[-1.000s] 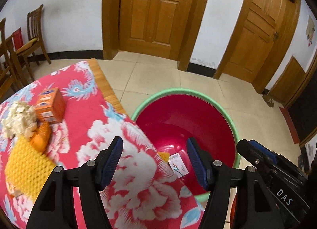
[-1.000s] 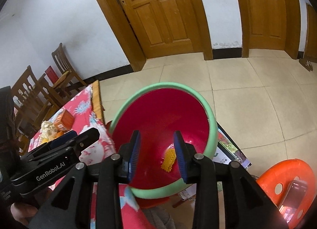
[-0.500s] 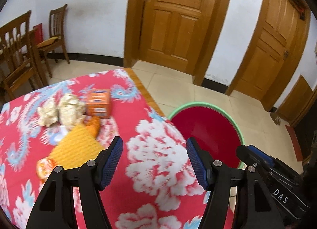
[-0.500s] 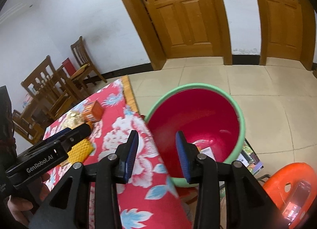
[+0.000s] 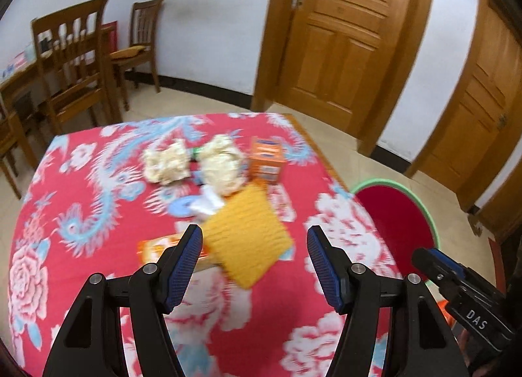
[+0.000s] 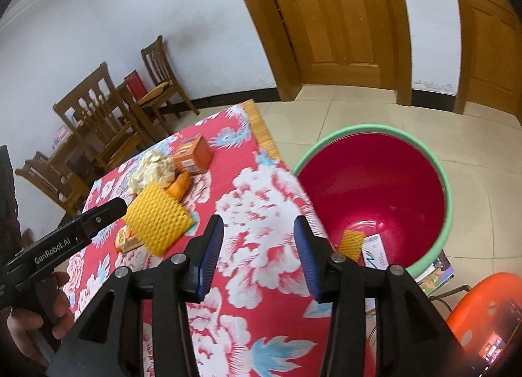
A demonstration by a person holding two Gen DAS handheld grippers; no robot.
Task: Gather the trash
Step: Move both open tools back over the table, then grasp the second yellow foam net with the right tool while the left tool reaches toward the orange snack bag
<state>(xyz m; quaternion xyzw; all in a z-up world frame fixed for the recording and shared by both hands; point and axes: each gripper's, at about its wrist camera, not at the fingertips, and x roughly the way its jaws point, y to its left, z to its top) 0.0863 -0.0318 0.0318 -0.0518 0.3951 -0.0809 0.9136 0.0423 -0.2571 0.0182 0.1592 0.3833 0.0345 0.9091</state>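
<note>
Trash lies on the red flowered tablecloth [image 5: 81,213]: a yellow foam net [image 5: 244,243], two crumpled paper wads [image 5: 166,163], an orange box [image 5: 266,161], an orange wrapper [image 5: 156,248] and a white scrap [image 5: 205,202]. My left gripper [image 5: 254,262] is open and empty, just short of the yellow net. My right gripper [image 6: 257,256] is open and empty over the table's right edge. The red basin with a green rim [image 6: 375,194] stands beside the table and holds a yellow net piece [image 6: 350,241] and a white card [image 6: 375,251]. The basin also shows in the left wrist view [image 5: 398,223].
Wooden chairs [image 5: 75,60] stand behind the table to the left. Wooden doors [image 5: 339,40] line the far wall. An orange stool [image 6: 483,321] with a phone on it stands at the lower right. The floor is tiled [image 6: 359,109].
Both grippers have swung left, away from the basin and toward the table. The trash pile has come to the centre of the left wrist view. The right jaws have opened wider.
</note>
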